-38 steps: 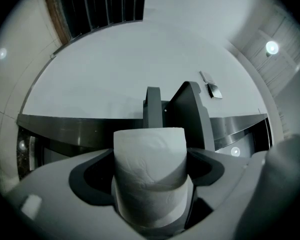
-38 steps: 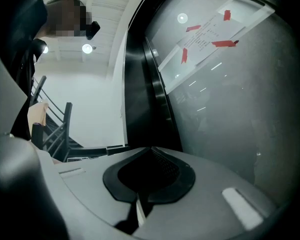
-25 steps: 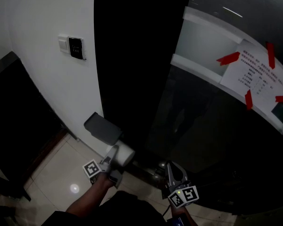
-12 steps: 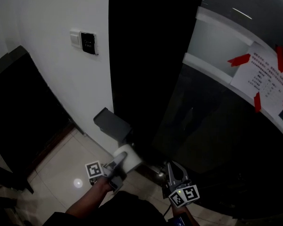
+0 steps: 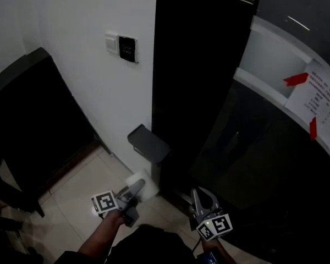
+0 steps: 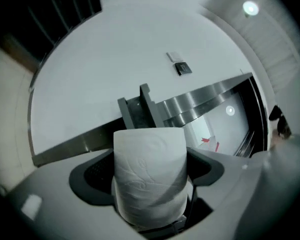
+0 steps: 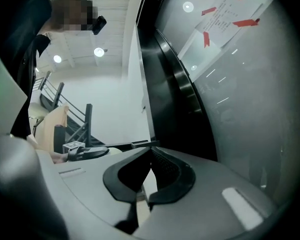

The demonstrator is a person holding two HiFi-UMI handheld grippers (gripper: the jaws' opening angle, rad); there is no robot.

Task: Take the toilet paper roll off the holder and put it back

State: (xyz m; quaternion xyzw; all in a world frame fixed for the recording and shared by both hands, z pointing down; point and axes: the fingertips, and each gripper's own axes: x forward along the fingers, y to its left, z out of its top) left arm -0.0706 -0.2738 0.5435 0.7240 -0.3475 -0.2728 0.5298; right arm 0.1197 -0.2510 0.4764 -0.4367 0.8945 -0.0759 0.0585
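Note:
The white toilet paper roll [image 5: 143, 181] hangs free just below the grey wall holder [image 5: 148, 143], apart from it. My left gripper [image 5: 135, 188] is shut on the roll [image 6: 150, 174], its dark pads [image 6: 92, 176] pressing both sides. In the left gripper view the holder [image 6: 136, 112] stands behind the roll against the white wall. My right gripper [image 5: 198, 196] is low at the right, shut with nothing in it; its jaw tips [image 7: 149, 159] meet. In the right gripper view the left gripper [image 7: 85, 152] shows at the left.
A black door frame [image 5: 192, 81] runs up beside the holder. A wall switch panel [image 5: 122, 47] sits higher on the white wall. Dark glass with a taped paper notice [image 5: 322, 100] is at the right. A dark cabinet [image 5: 33, 120] stands at the left; tiled floor [image 5: 71, 197] lies below.
The left gripper has carried the roll down and to the left, away from the holder. The head view has swung left, so the holder sits further right. The right gripper stays put.

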